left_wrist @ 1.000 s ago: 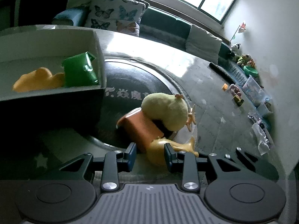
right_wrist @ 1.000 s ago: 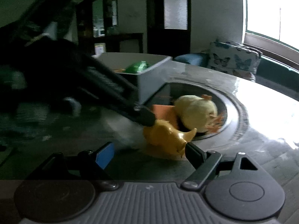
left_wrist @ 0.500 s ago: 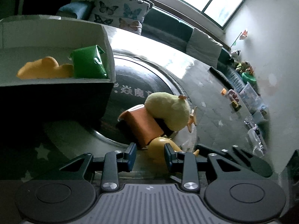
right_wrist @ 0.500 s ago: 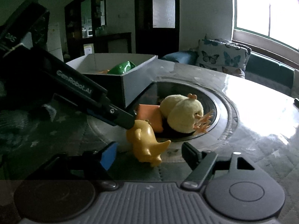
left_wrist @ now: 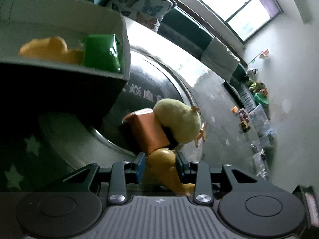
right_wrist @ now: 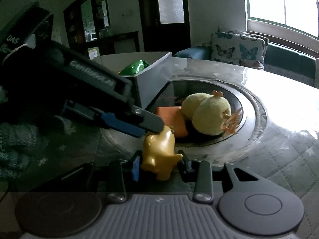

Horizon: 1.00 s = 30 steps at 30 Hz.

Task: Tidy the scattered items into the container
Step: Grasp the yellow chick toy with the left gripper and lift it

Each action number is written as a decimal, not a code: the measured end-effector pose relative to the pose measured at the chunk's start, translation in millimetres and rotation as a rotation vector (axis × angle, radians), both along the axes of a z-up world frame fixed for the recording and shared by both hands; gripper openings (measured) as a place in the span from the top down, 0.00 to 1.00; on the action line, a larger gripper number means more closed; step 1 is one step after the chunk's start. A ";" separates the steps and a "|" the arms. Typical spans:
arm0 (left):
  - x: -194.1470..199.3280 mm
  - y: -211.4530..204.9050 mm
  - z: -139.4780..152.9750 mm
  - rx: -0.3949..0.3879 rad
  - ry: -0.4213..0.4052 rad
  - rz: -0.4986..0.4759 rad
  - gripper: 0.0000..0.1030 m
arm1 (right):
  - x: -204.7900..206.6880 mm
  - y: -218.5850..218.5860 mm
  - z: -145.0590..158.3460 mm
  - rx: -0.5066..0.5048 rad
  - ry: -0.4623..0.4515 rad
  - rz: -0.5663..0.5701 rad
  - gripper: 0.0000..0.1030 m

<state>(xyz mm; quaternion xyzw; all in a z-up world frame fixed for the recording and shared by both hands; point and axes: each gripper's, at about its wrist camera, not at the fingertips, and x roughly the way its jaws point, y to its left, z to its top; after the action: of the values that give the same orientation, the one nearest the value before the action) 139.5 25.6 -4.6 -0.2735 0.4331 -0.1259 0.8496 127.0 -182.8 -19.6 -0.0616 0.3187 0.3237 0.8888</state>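
Left wrist view. At 10 o'clock stands the open white container (left_wrist: 121, 39), holding an orange toy (left_wrist: 47, 48) and, just beside it, a green packet (left_wrist: 101, 52). The container rests on the table (left_wrist: 215, 99), whose dark round inset (left_wrist: 139, 91) spreads toward the centre. On the inset lie an orange box (left_wrist: 147, 133) and, touching it at 2 o'clock, a yellow plush chick (left_wrist: 177, 123). At 6 o'clock the left hand-held gripper (left_wrist: 159, 166) has a golden toy figure (left_wrist: 165, 169) between its fingers; its jaws are opening, and whether the pads still press on the toy cannot be told.

Right wrist view. The left hand-held gripper (right_wrist: 151, 126) enters from 9 o'clock as a dark bar, its tip touching the top of the golden toy figure (right_wrist: 159, 153). Behind it, at 11 o'clock, the container (right_wrist: 153, 79) shows the green packet (right_wrist: 135, 68) above its rim. At the centre lie the orange box (right_wrist: 173, 117) and the plush chick (right_wrist: 207, 115) on the inset (right_wrist: 247, 109); the table (right_wrist: 269, 139) runs on toward 3 o'clock. At 6 o'clock the right hand-held gripper (right_wrist: 159, 166) is pinching the lower part of the golden toy, one pad on each side. A butterfly-print cushion (right_wrist: 237, 47) sits at 1 o'clock, beyond the table.
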 end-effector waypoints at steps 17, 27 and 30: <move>-2.6 0.9 -2.9 -0.025 0.068 0.116 0.61 | -9.8 11.4 1.3 0.049 0.021 -0.060 0.65; -21.7 34.4 38.2 -0.023 -0.049 0.192 0.61 | -11.4 34.7 35.4 0.089 -0.051 0.000 0.65; -21.0 53.5 54.5 -0.010 -0.087 0.228 0.61 | -3.7 53.6 50.2 0.102 -0.086 0.035 0.65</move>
<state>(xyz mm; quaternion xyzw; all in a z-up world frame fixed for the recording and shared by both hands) 118.5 79.1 49.8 -0.3195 0.3611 -0.0427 0.8750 123.3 -129.2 30.6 -0.0356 0.2621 0.3520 0.8978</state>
